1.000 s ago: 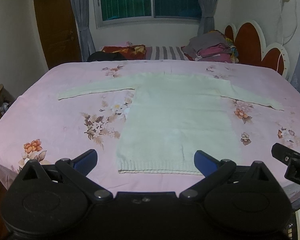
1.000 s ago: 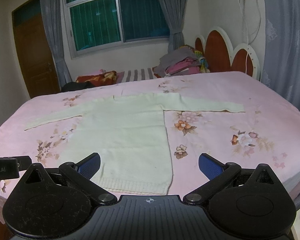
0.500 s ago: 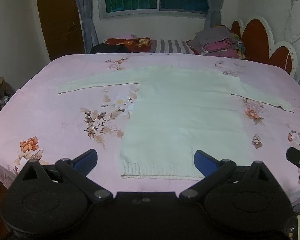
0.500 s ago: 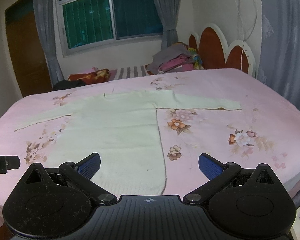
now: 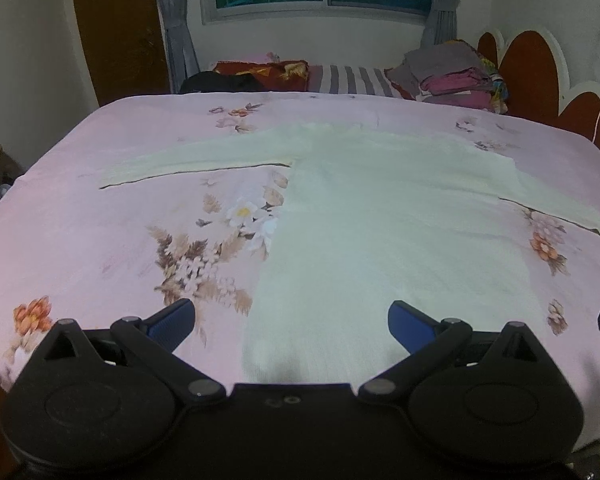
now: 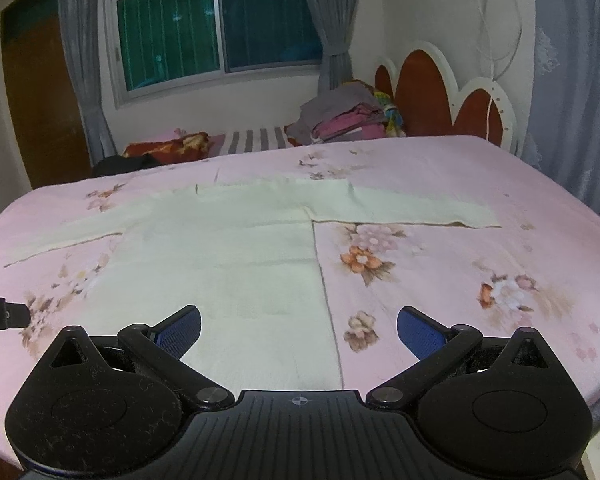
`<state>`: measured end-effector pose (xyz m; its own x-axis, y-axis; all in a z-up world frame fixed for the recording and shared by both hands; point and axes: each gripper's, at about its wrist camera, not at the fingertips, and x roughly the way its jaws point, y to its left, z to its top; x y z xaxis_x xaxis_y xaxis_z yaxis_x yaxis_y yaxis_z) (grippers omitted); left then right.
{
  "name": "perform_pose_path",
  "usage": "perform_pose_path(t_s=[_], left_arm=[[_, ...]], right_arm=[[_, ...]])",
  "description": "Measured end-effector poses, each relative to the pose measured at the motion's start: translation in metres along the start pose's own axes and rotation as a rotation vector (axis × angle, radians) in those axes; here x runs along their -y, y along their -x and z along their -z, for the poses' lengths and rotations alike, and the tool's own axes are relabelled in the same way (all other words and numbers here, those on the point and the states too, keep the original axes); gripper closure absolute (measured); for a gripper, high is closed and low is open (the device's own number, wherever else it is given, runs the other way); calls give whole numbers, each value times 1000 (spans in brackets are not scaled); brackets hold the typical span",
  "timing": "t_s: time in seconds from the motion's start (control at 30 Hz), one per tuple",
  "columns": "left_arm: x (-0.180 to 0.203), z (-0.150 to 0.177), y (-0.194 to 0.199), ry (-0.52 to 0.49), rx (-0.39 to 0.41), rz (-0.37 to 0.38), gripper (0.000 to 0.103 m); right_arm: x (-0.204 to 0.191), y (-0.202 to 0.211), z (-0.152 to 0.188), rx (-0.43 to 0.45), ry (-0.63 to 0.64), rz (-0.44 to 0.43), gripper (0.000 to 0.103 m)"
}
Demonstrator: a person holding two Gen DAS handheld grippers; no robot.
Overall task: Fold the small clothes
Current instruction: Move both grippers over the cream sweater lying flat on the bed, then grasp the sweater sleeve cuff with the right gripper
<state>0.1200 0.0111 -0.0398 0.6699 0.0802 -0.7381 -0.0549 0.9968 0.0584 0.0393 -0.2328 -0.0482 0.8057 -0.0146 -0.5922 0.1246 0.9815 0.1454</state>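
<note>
Left gripper (image 5: 291, 316) has its jaws wide apart, nothing between them, and it now sits lower and closer in than a sec ago: the sweater's (image 5: 380, 232) bottom hem, visible below the pads before, has slipped out of sight under the gripper body. Its gap straddles the sweater's left side edge near the bottom corner. Right gripper (image 6: 299, 322) is likewise spread wide and empty, and has closed in the same way; its gap frames the sweater's (image 6: 228, 256) right side edge, hem hidden beneath it too. Judged from that, both are closing on the two bottom corners, w/ no pinch made yet, so folding hasn't started.

The sweater lies flat, face-down or face-up can't be told, in the middle of the bed (image 5: 80, 220), hem toward the near edge, neck toward the far edge. Left sleeve (image 5: 188, 160) runs out toward the bed's left edge, right sleeve (image 6: 412, 210) toward the right edge; both lie straight.

Room: bare pink sheet on both sides of the body and beyond the neck, so a fold upward has free space. Stacked clothes (image 6: 348, 120) and pillows (image 5: 260, 74) sit well past the far edge, headboard (image 6: 436, 92) at the right corner. Near edge of the bed is close under both grippers, so little slack there.
</note>
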Motion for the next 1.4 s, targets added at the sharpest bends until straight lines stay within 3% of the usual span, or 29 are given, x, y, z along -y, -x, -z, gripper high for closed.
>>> perform_pose_path(t_s=[0.33,0.5,0.63,0.9,0.93,0.97,1.03,1.4], left_arm=[[-10,-45,-73,-48,13,61,4],[-11,-63,-100,-51,37,82,3],[-7,-76,-119,-40,31,89,4],[11,-98,-153,-10,-7,32,3],[14,-101,-156,5,-17,30,3],[18,-105,-160,19,-25,29,3],[26,-111,-166,20,-23,23,3],[77,-130,-202,7,-63,-44,2]], right_arm=[[-10,-84,-32,-32,-6,0,0],[-1,-118,-46,-47,-20,63,0],[19,-139,-56,-46,-64,106,1],[92,-176,-78,-45,-135,199,1],[103,-182,-82,-44,-142,209,3],[115,-190,-85,-50,-151,221,26],[141,-205,-92,-79,-192,227,43],[261,-275,-106,-173,-410,250,43]])
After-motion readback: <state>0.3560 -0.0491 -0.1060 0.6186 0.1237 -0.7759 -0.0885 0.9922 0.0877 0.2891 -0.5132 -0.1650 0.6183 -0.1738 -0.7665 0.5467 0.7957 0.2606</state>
